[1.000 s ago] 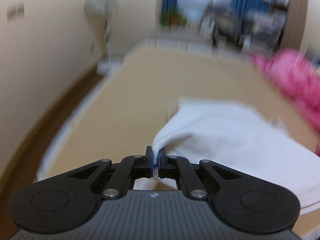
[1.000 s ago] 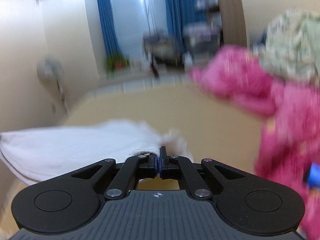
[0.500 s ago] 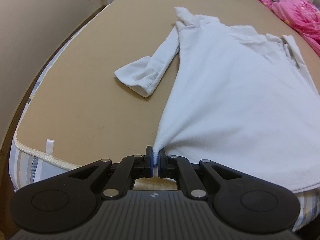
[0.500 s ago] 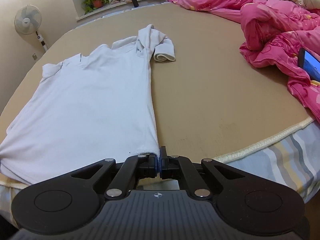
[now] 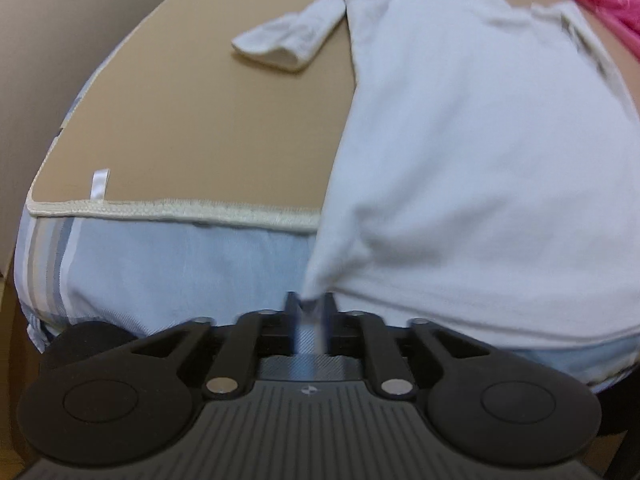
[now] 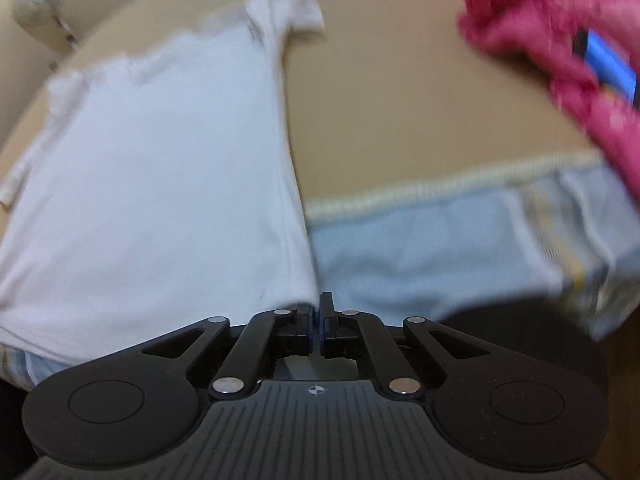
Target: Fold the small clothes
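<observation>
A white long-sleeved shirt (image 5: 472,128) lies spread on the tan mattress top (image 5: 208,120), its hem hanging over the front edge. It also shows in the right wrist view (image 6: 160,168). My left gripper (image 5: 310,306) has its jaws slightly parted, with the shirt's left hem corner between them. My right gripper (image 6: 318,312) is shut on the right hem corner. One sleeve (image 5: 288,40) lies out to the left, the other sleeve (image 6: 304,12) is bunched at the far right shoulder.
The mattress side is light blue striped fabric (image 5: 168,264) with a cream piped edge (image 5: 172,208). A pink blanket (image 6: 560,40) is heaped on the right, with a blue-screened phone (image 6: 608,64) in it. A fan (image 6: 36,0) stands at the far left.
Both grippers have pulled the hem back and down over the mattress edge, so the shirt has slid toward me. The left jaws have parted slightly; the right stays shut.
</observation>
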A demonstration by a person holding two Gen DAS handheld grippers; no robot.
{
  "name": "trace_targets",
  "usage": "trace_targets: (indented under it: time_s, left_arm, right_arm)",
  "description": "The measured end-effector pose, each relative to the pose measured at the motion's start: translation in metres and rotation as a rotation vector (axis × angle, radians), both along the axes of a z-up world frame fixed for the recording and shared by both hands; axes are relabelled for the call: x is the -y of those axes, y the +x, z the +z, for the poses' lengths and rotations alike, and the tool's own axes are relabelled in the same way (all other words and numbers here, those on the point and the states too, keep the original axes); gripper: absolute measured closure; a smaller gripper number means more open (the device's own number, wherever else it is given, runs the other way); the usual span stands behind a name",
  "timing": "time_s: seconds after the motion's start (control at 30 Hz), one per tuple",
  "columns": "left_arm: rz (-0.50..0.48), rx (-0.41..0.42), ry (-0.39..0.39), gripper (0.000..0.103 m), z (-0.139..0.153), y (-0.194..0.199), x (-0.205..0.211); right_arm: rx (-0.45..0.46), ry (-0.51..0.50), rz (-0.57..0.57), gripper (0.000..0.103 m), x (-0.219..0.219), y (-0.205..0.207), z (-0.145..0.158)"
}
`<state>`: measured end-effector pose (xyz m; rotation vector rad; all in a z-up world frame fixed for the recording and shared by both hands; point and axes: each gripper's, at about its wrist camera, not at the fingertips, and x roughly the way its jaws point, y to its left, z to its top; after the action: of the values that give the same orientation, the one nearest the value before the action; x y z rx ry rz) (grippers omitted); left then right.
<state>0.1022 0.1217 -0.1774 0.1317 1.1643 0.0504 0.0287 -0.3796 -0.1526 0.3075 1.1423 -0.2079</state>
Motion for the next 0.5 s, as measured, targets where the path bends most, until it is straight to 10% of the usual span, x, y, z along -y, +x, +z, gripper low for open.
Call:
trace_targets:
  time_s: [0.07, 0.1, 0.3, 0.5]
  left_arm:
    - [0.005, 0.024, -0.011, 0.021, 0.005, -0.005, -0.008]
    - [0.012, 0.060, -0.021, 0.015, 0.012, -0.010, -0.014]
    - [0.161, 0.176, -0.182, 0.012, 0.048, 0.000, -0.062]
    - [0.383, 0.239, -0.406, 0.012, 0.063, 0.089, -0.103]
  right_arm:
    - [-0.100, 0.036, -0.032, 0.068, 0.005, 0.002, -0.008]
    - [-0.105, 0.052, -0.049, 0.052, 0.007, -0.002, -0.006]
    - [-0.017, 0.040, -0.097, 0.038, 0.017, -0.014, 0.026]
    - [0.033, -0.006, -0.081, 0.038, 0.008, 0.010, 0.044]
